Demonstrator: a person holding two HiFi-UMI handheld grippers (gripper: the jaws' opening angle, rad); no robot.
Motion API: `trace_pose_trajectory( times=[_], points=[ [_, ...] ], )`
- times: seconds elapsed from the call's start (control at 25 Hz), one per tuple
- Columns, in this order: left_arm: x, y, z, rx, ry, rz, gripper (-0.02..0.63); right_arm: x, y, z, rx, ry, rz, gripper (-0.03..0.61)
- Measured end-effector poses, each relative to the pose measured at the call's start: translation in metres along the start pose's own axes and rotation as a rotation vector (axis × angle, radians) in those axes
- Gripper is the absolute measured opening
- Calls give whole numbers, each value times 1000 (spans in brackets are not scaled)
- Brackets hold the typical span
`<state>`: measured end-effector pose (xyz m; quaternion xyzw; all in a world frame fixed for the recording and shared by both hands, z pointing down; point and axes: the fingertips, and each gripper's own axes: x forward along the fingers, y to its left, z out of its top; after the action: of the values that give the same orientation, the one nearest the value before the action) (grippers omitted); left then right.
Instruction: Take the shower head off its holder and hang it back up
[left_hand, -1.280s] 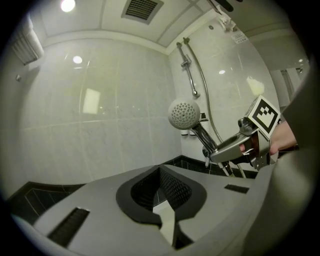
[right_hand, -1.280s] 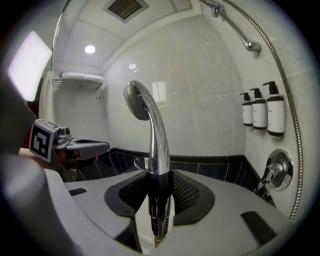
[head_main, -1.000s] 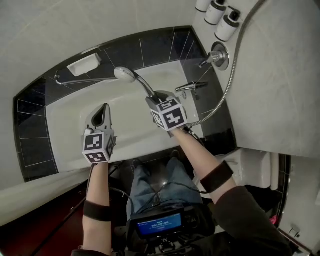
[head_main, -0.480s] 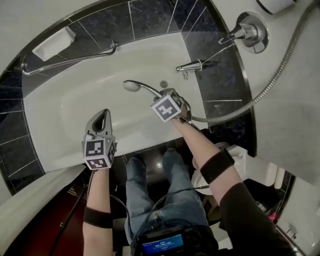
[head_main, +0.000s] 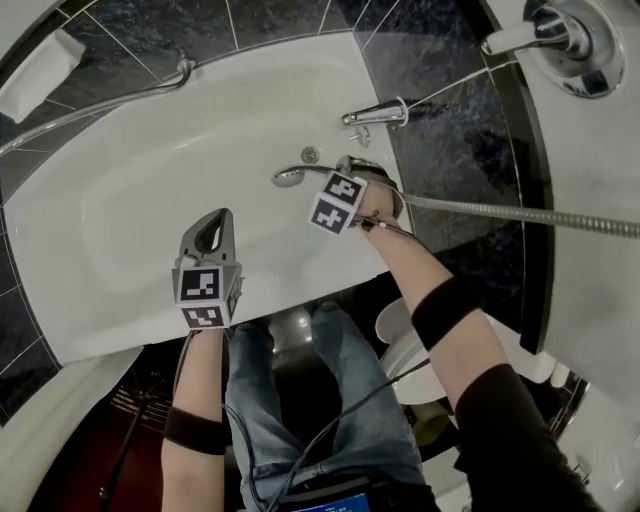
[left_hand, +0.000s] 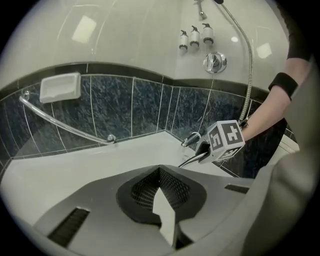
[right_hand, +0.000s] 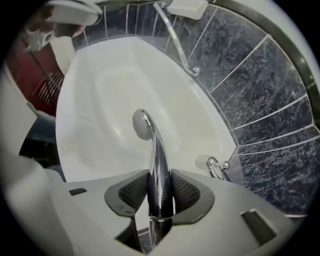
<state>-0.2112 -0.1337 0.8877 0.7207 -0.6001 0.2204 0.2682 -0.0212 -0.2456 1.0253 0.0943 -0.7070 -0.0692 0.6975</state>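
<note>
Chrome shower head (right_hand: 158, 160), glossy white bathtub (right_hand: 100, 100)

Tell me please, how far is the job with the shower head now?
Done: the shower head is off its holder. In hand: the right gripper is shut on its chrome handle, low over the bathtub; the left gripper is shut and empty. Left: hanging it back up, not yet done.
</note>
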Motion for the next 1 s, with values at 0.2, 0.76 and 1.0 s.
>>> trace_pose_trajectory(
  times=[0.2, 0.76, 1.0],
  points=[
    [46, -20, -13, -1, -10, -37, 3, 38, -30, -42, -300, 131, -76, 149],
    [64, -35, -25, -2, -4, -47, 3, 81, -80, -122, -759, 320, -183, 166],
    [60, -32, -24, -1, -2, -45, 3, 81, -80, -110, -740, 283, -195, 309]
  ],
)
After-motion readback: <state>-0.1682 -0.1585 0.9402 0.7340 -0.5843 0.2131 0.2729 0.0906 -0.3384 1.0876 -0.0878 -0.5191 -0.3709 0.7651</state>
